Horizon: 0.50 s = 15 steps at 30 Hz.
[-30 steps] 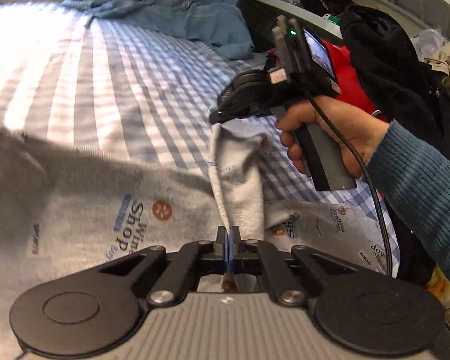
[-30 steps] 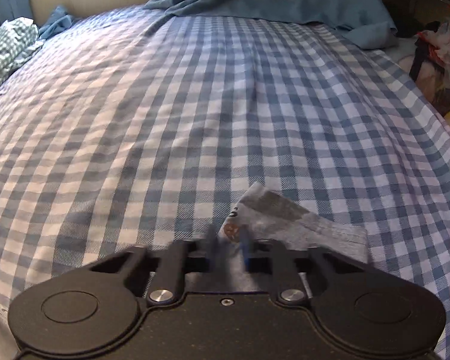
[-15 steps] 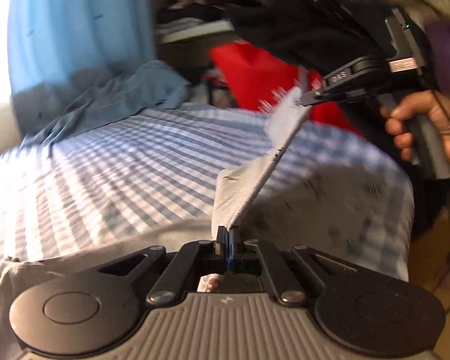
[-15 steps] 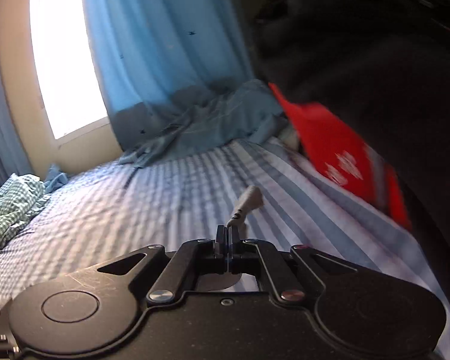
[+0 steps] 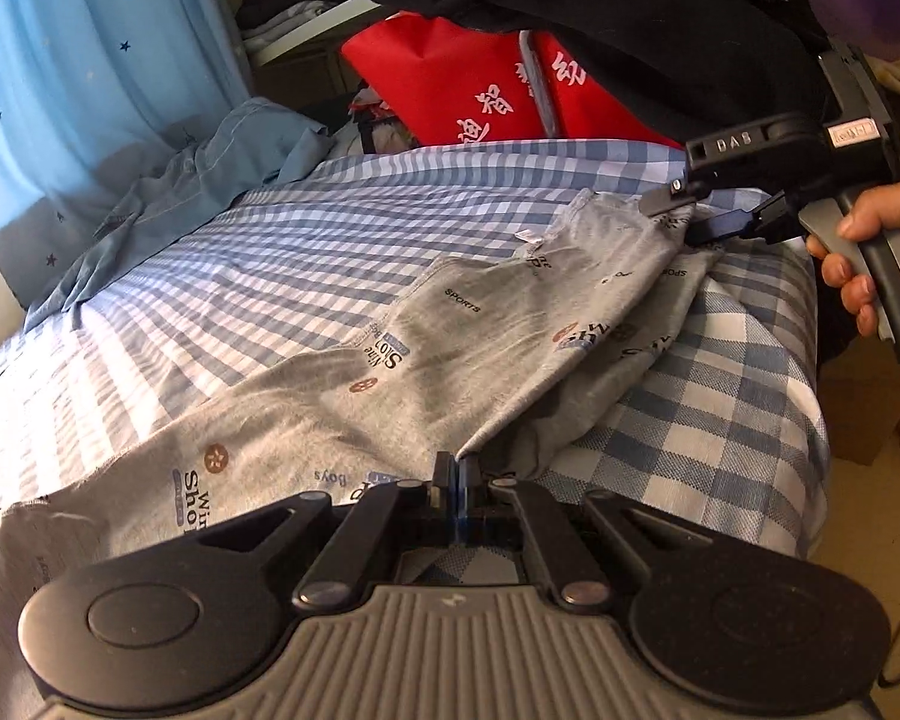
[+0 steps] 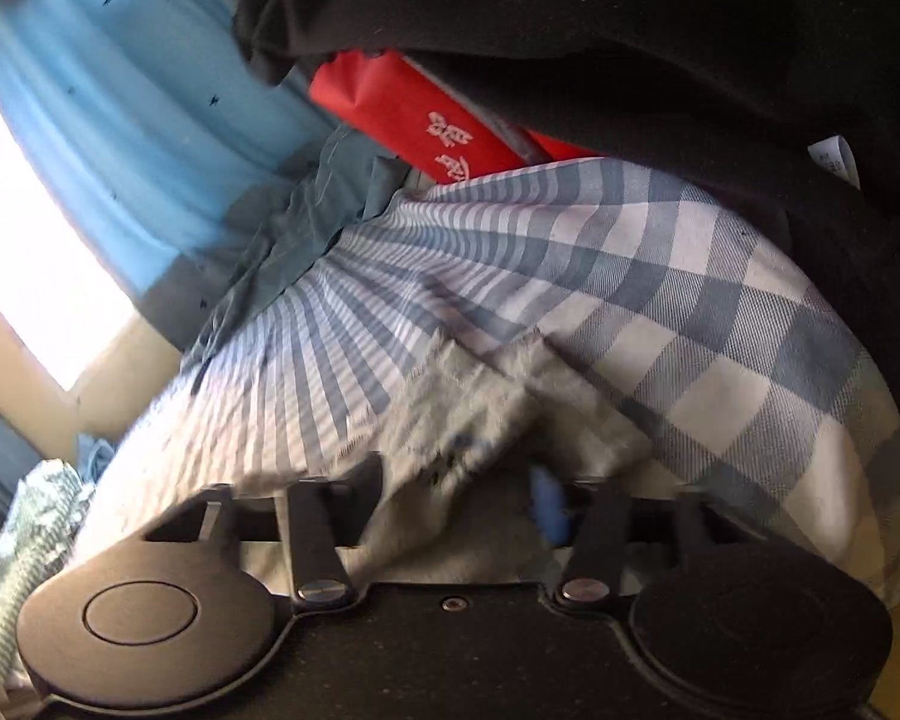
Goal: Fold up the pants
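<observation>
The grey printed pants [image 5: 462, 324] lie spread on the blue-checked bed [image 5: 282, 252], reaching to its right edge. My left gripper [image 5: 455, 471] is shut on a near fold of the pants. A hand holds my right gripper [image 5: 690, 213] at the far corner of the pants, by the bed's right edge. Its jaws are opening, with the grey cloth loose between them. In the right wrist view the pants [image 6: 468, 414] bunch up blurred between the spread fingers of the right gripper [image 6: 459, 486].
A red bag [image 5: 468, 90] and black garments [image 5: 630, 18] crowd the bed's far right side. A blue-grey cloth [image 5: 210, 180] lies at the back under a blue curtain [image 5: 90, 90]. The mattress drops off at the right, with a cardboard box [image 5: 858, 402] on the floor.
Both grippers swung the pants toward the bed's right edge and laid them down flat. The right gripper's jaws, shut on the cloth before, have come apart. The left gripper still pinches it.
</observation>
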### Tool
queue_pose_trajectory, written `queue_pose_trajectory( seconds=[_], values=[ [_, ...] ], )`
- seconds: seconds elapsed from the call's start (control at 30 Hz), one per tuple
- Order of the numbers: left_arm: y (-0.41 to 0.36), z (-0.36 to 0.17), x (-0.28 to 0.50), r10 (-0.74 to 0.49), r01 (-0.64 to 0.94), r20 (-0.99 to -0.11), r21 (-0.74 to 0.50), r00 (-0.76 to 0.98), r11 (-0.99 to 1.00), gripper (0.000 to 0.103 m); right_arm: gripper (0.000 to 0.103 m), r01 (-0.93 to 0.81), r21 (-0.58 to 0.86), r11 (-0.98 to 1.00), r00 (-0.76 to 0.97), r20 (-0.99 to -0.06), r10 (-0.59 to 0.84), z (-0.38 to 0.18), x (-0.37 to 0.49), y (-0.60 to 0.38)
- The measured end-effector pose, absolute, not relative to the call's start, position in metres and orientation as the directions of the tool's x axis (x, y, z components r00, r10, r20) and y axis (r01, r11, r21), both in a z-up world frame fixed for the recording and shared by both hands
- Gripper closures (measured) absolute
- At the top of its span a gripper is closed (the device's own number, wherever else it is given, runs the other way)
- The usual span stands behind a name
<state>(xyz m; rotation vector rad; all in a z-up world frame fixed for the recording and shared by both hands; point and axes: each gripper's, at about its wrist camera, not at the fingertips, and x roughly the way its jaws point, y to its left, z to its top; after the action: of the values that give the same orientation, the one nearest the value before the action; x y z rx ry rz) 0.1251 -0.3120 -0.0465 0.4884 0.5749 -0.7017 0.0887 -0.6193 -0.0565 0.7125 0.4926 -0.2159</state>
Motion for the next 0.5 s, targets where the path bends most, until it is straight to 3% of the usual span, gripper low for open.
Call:
queue_pose_trajectory(
  seconds=[0.1, 0.17, 0.2, 0.4, 0.5],
  values=[
    [-0.307, -0.044, 0.125, -0.456, 0.709, -0.637, 0.209, 0.622, 0.674, 0.103, 0.043, 0.401, 0.558, 0.727, 0.845, -0.532, -0.058, -0.053, 0.103, -0.625],
    [-0.308, -0.043, 0.126, -0.446, 0.698, -0.639, 0.206, 0.626, 0.686, 0.103, 0.073, 0.436, 0.512, 0.74, 0.825, -0.556, -0.102, -0.05, 0.115, -0.626],
    [-0.309, -0.043, 0.126, -0.44, 0.69, -0.638, 0.206, 0.632, 0.694, 0.103, 0.098, 0.438, 0.492, 0.752, 0.82, -0.561, -0.111, -0.047, 0.121, -0.626],
    [-0.32, -0.027, 0.122, -0.449, 0.657, -0.578, 0.213, 0.681, 0.723, 0.103, 0.099, 0.331, 0.378, 0.865, 0.898, -0.406, -0.166, 0.003, 0.124, -0.623],
    [-0.327, -0.029, 0.121, -0.457, 0.669, -0.574, 0.229, 0.679, 0.707, 0.103, 0.099, 0.332, 0.357, 0.873, 0.903, -0.39, -0.183, 0.009, 0.113, -0.63]
  ],
)
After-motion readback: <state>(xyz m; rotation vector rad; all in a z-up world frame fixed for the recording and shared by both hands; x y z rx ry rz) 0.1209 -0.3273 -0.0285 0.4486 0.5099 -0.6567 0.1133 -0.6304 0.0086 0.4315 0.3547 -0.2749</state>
